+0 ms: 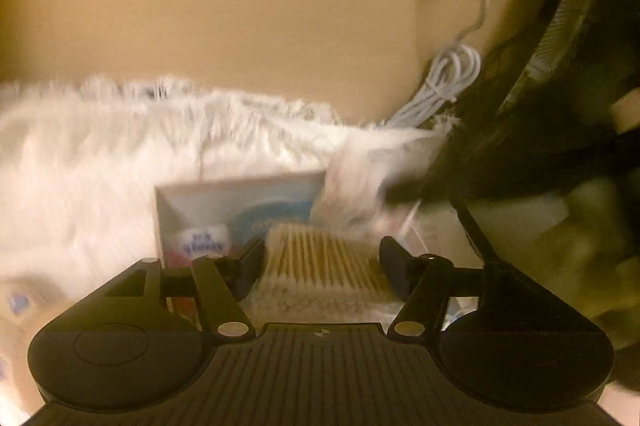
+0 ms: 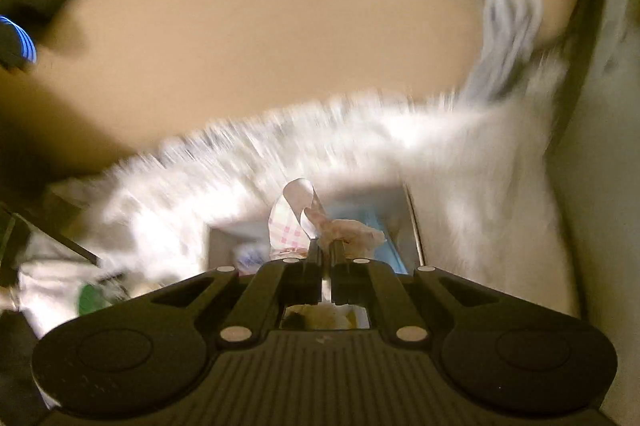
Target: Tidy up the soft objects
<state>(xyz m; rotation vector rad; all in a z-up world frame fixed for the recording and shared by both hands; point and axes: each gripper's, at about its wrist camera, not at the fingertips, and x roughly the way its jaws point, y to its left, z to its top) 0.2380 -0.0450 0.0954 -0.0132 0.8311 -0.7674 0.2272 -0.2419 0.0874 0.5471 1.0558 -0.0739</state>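
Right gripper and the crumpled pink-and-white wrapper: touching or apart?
Touching. In the right wrist view, the right gripper has its jaws shut on the crumpled pink-and-white wrapper, which sticks out above them.

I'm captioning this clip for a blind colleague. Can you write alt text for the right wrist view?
The right gripper, shut, pinches a small pink checked packet above a pale blue box resting on a fluffy white rug. Beyond lies a tan tabletop, with a coiled white cable at upper right; the image is motion-blurred.
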